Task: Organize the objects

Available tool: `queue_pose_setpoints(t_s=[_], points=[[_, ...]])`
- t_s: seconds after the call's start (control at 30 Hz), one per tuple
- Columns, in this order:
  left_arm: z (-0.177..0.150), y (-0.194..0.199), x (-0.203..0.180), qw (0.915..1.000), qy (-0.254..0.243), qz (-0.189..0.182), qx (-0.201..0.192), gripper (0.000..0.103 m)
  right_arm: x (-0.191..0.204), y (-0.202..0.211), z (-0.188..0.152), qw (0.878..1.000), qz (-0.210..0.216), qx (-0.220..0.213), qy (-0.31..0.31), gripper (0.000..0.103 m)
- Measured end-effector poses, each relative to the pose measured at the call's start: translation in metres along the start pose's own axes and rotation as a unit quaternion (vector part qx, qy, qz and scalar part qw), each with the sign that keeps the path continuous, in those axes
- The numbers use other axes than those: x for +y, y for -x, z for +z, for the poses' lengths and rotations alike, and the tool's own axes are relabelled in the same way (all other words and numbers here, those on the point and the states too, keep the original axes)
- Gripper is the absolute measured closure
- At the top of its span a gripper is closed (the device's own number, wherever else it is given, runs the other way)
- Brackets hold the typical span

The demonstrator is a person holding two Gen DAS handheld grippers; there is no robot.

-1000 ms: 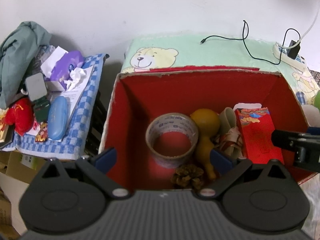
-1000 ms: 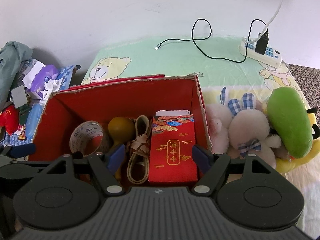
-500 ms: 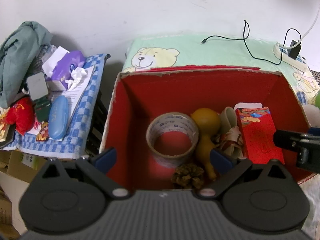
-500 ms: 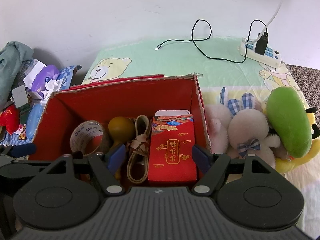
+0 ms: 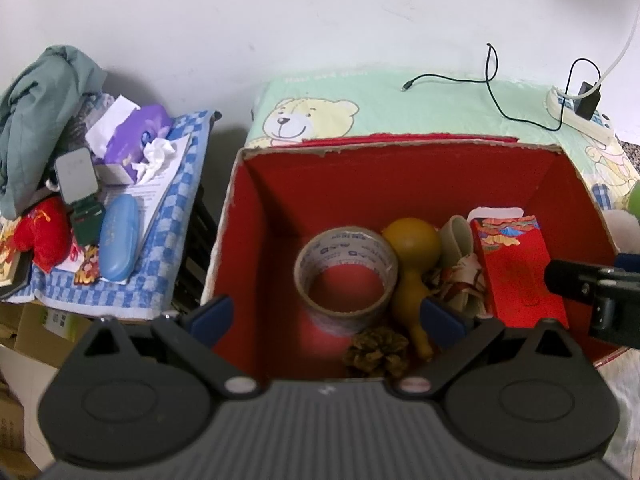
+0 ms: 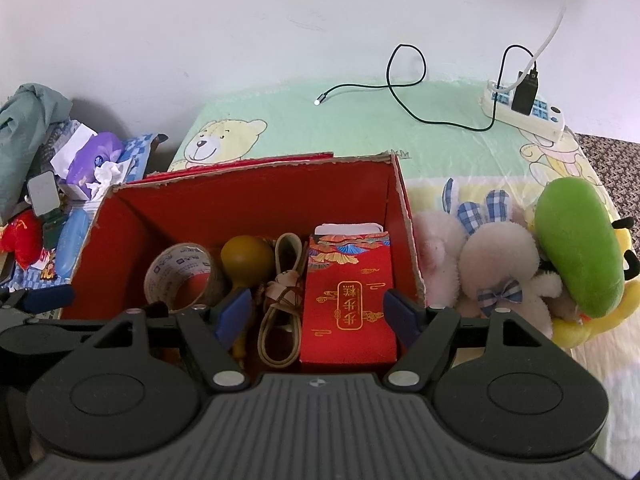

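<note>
Two hand-held claws hover above an open red-lined cardboard box (image 6: 256,196) standing on a bed with a green bear-print sheet (image 6: 360,128). The left claw (image 5: 326,314) has its blue-tipped fingers spread wide and empty; the right claw (image 6: 316,314) is likewise spread and holds nothing.

Contents of the box, left to right in the right wrist view: a roll of brown packing tape (image 6: 182,276) standing on edge, a yellow-brown gourd (image 6: 246,258), a looped beige strap (image 6: 284,300) and a flat red envelope pack with gold print (image 6: 348,296). A brown pine cone (image 5: 376,350) lies at the near wall.

Key relation — the envelope pack lies at 12 o'clock from the right claw, between its fingers, long axis running 12 to 6 along the view; the tape sits at 12 o'clock from the left claw. A judgement: each claw is nearer its own item.

Pale plush toys (image 6: 492,272) lie outside, at 3 o'clock from the box — just beside its right wall.
</note>
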State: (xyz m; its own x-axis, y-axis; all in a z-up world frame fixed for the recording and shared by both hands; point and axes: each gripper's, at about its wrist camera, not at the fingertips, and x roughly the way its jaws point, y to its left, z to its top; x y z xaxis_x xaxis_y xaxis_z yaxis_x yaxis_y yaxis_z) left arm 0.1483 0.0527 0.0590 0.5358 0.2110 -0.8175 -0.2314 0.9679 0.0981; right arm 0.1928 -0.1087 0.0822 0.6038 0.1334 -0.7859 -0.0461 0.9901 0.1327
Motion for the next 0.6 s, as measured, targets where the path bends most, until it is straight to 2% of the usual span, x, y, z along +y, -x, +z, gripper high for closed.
queue_pose_setpoints(t_s=[0.6], points=[[0.0001, -0.002, -0.0032, 1.0, -0.008, -0.002, 0.003, 0.003, -0.0022, -0.0022, -0.0016, 1.0, -0.004, 0.002, -0.005, 0.027]])
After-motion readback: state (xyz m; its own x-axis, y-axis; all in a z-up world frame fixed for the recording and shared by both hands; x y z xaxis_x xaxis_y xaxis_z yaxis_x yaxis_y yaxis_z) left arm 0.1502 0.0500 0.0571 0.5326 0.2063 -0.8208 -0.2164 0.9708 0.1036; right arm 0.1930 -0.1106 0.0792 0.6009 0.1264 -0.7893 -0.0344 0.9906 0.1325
